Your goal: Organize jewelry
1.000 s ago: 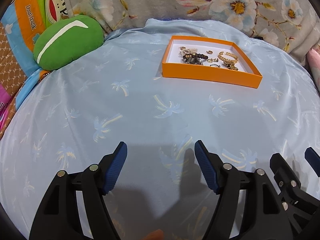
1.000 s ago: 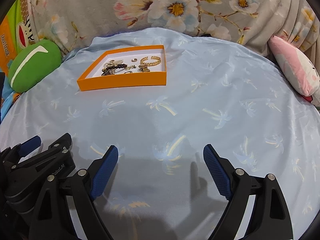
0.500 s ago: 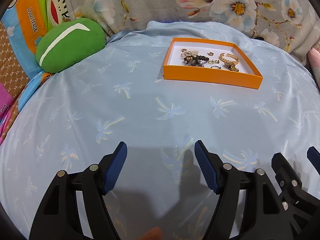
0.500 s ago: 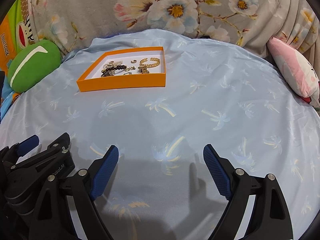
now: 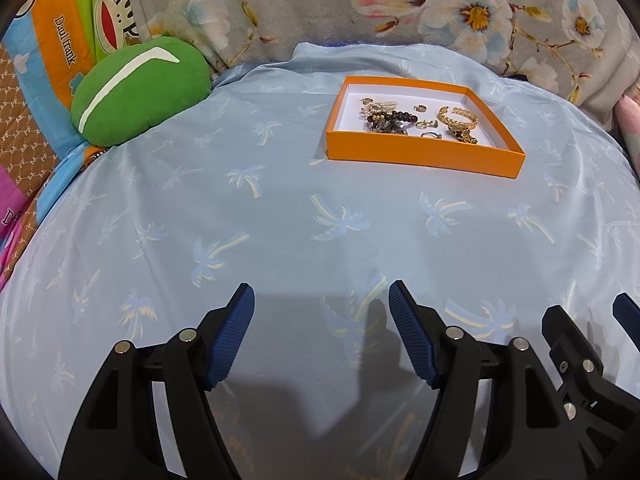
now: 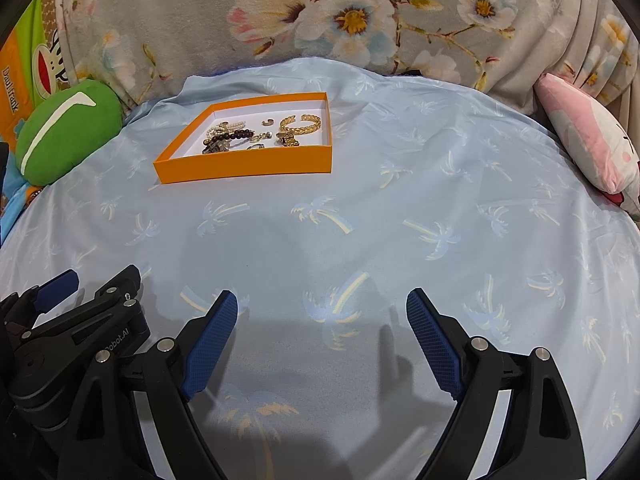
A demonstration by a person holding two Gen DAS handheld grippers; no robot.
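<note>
An orange tray with a white floor lies at the far side of the blue palm-print bedspread; it also shows in the right wrist view. In it lie a gold bracelet, a dark bead bracelet, a pearl strand and small rings. My left gripper is open and empty, low over the near cloth. My right gripper is open and empty beside it. Both are well short of the tray.
A green cushion sits at the far left. A pink plush pillow lies at the far right. A floral grey blanket rises behind the tray. The right gripper's body shows at the left view's lower right.
Both grippers have drawn back slightly toward me; the tray sits a little farther and higher in both views. Both stay open and empty.
</note>
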